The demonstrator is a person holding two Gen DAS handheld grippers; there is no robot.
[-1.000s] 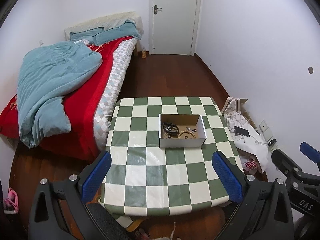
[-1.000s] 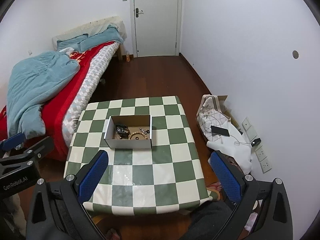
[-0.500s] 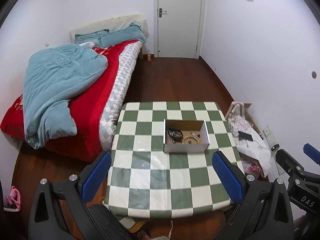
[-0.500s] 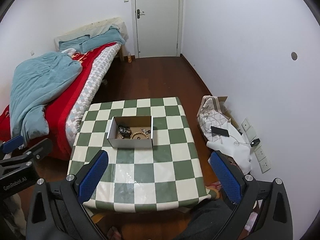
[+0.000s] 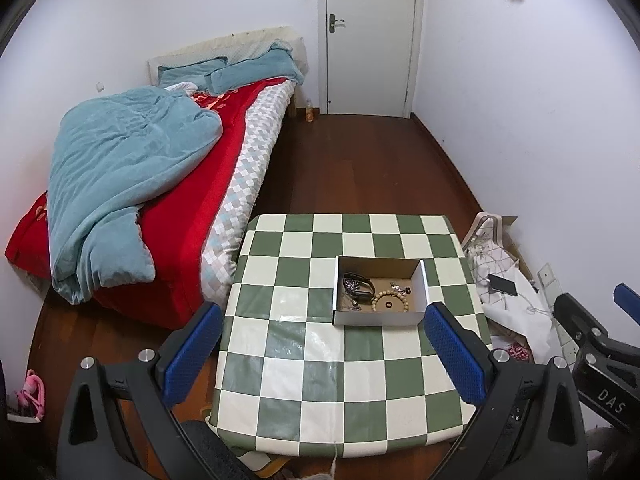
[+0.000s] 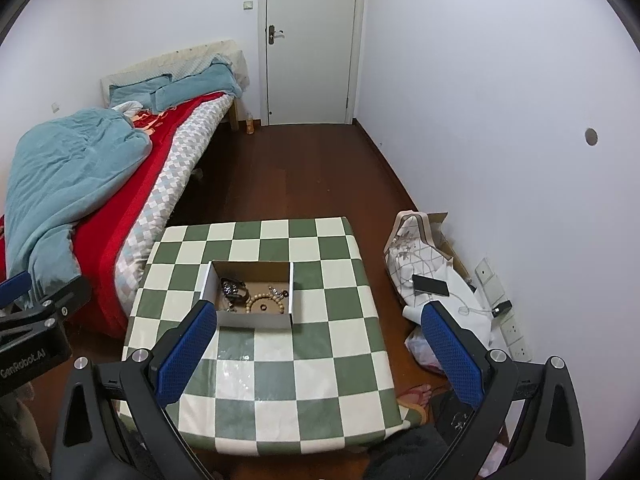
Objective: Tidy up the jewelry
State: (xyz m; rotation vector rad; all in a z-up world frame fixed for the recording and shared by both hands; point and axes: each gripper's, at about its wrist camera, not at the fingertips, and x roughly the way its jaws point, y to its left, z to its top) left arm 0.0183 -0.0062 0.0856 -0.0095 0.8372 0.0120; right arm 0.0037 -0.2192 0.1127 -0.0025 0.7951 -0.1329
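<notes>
Both grippers wide open, held above the table, nothing between the jaws.

Left gripper and right gripper: blue pads spread far apart, high over the table. Box sits on the table ahead of the jaws, toward the left gripper's right pad and just by the right gripper's left pad. Inside it: bead bracelet, dark watch, small pieces too fine to identify. Bed off to the left of both.
</notes>
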